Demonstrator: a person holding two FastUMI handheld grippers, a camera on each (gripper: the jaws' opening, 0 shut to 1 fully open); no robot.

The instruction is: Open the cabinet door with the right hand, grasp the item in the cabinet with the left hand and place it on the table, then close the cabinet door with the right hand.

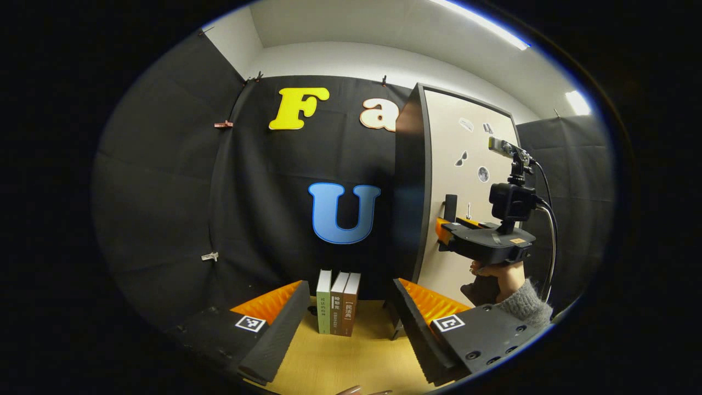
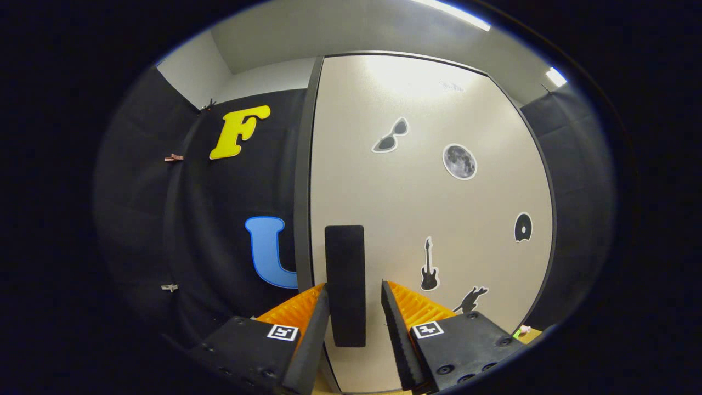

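The handle (image 2: 344,285) stands upright between the right tongs' (image 2: 354,307) fingers, which sit apart and straddle it, not yet pinching. The door (image 2: 439,208) looks shut. The left tongs (image 1: 345,312), also apart, wait over the desk (image 1: 340,362), well left of the door, facing three books (image 1: 338,302).

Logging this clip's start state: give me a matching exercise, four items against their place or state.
Items:
1. books
2. door
3. handle
4. left hand-held gripper

States:
A. between the right hand-held gripper's open fingers
B. open, facing the books
C. standing upright on the table
D. closed, stickers on its front

Pairs: 1-C, 2-D, 3-A, 4-B
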